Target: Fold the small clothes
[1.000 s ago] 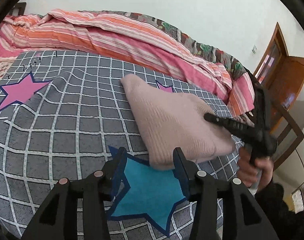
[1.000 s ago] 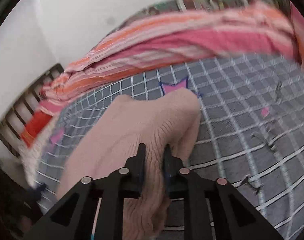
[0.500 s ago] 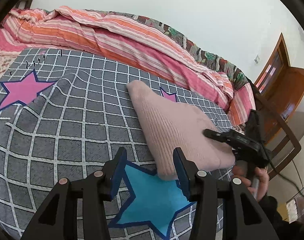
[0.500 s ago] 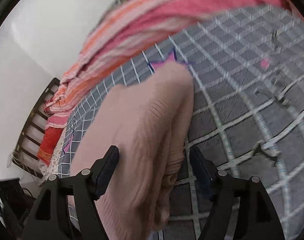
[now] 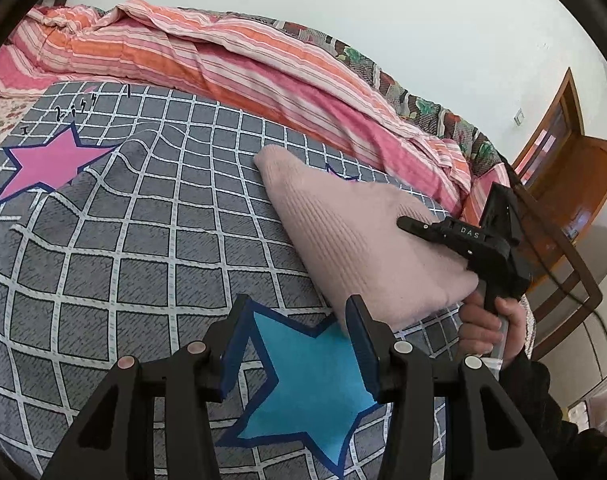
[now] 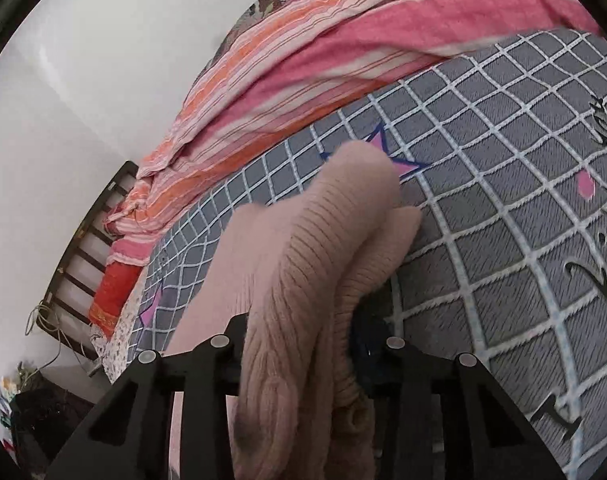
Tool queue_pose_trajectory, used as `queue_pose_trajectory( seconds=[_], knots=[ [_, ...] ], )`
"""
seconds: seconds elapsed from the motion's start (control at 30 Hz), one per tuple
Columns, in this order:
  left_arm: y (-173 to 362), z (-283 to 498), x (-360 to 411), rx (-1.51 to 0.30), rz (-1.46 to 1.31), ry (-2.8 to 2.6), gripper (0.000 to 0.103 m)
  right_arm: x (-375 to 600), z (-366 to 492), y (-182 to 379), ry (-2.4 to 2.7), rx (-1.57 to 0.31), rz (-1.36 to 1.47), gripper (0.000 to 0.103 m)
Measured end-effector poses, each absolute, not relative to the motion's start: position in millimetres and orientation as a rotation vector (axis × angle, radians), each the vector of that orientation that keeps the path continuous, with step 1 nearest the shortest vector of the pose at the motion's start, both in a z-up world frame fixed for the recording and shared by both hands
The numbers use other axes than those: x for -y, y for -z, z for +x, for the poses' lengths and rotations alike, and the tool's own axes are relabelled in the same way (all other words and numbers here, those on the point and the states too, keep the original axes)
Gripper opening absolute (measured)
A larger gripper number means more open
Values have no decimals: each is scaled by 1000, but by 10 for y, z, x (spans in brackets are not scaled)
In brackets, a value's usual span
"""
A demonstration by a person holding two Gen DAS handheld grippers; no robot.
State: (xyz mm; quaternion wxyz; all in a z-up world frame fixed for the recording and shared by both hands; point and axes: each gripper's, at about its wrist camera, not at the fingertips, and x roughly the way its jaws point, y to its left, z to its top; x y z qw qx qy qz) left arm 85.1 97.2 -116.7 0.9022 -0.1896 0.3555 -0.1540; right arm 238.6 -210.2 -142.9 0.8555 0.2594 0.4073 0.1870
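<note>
One pink knit garment (image 5: 355, 240), long axis running away from right gripper (image 6: 303, 344), whose jaws are closing around its bunched near end. Left gripper (image 5: 299, 344) jaws spread, empty.

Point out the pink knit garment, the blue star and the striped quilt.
pink knit garment (image 5: 355, 236), left wrist view, ribbed top face.
blue star (image 5: 311, 380), left wrist view, centre of star.
striped quilt (image 5: 231, 60), left wrist view, orange-striped fold.
</note>
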Motion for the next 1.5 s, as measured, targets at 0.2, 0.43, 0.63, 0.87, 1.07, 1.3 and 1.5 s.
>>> queue_pose_trajectory(
  seconds=[0.2, 0.43, 0.63, 0.87, 1.07, 1.3, 1.5],
  knots=[
    [1144, 920, -949, -732, -376, 305, 46, 2089, 2273, 1439, -386, -907, 394, 53],
    [1146, 1276, -893, -750, -410, 290, 53, 2255, 2261, 1138, -300, -790, 341, 53],
    [1200, 1622, -750, -781, -425, 288, 54, 2230, 2405, 1347, -269, -769, 299, 25],
    [1301, 2074, -691, -799, -485, 321, 59, 2244, 2356, 1504, -259, -703, 291, 24],
    [1512, 2635, -638, -881, -534, 334, 61, 2271, 2336, 1535, -271, -683, 306, 25],
    [1697, 3099, -714, -921, -601, 319, 44, 2249, 2338, 1554, -273, -665, 299, 27],
    [1624, 3263, -847, -855, -595, 230, 23, 2279, 2367, 1573, -277, -673, 322, 32]
  ],
)
